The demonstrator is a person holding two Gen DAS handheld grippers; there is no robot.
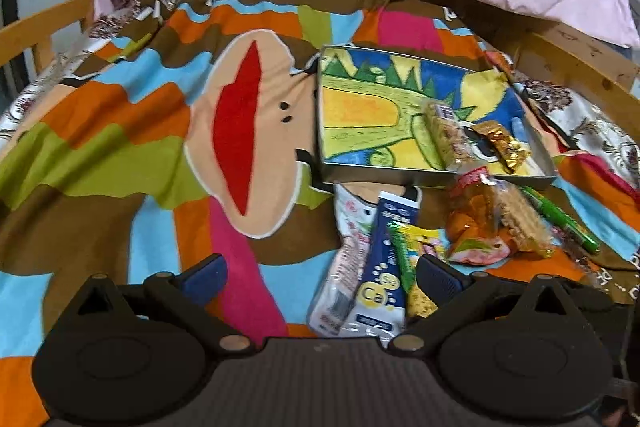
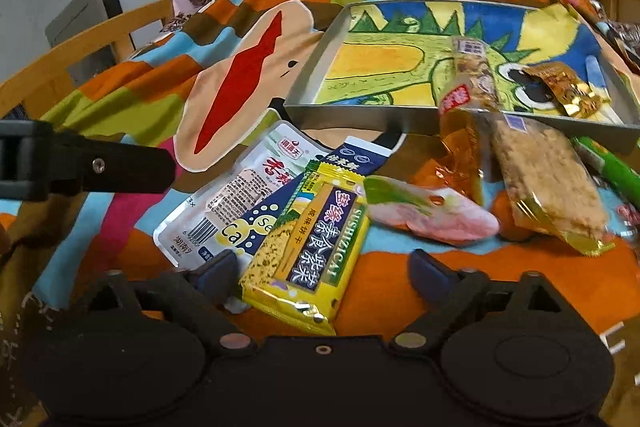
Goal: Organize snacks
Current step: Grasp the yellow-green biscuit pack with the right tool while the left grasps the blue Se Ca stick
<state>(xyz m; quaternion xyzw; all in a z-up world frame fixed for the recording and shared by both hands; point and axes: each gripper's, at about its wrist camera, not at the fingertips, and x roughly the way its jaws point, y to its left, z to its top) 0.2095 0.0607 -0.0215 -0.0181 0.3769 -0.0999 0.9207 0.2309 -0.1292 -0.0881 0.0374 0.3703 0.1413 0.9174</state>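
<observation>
The job looks barely begun. On the bedspread lies a shallow tray with a dinosaur picture inside, and only two snacks rest in it, both toward its right end: a long nut bar and, just beside it, a gold packet. Everything else is loose on the cloth in front of the tray's near edge: a white pouch, a blue sachet overlapping it, a yellow seaweed pack lying across both, a pink packet, an orange-wrapped snack touching the tray's near wall, a crumbly bar and a green stick at the far right. The right gripper is spread wide and holds nothing, with the seaweed pack's near end lying between its fingers, so that pack is probably the next pick. The left gripper is likewise open and empty, over the blue sachet. Seven or so items remain to be moved.
</observation>
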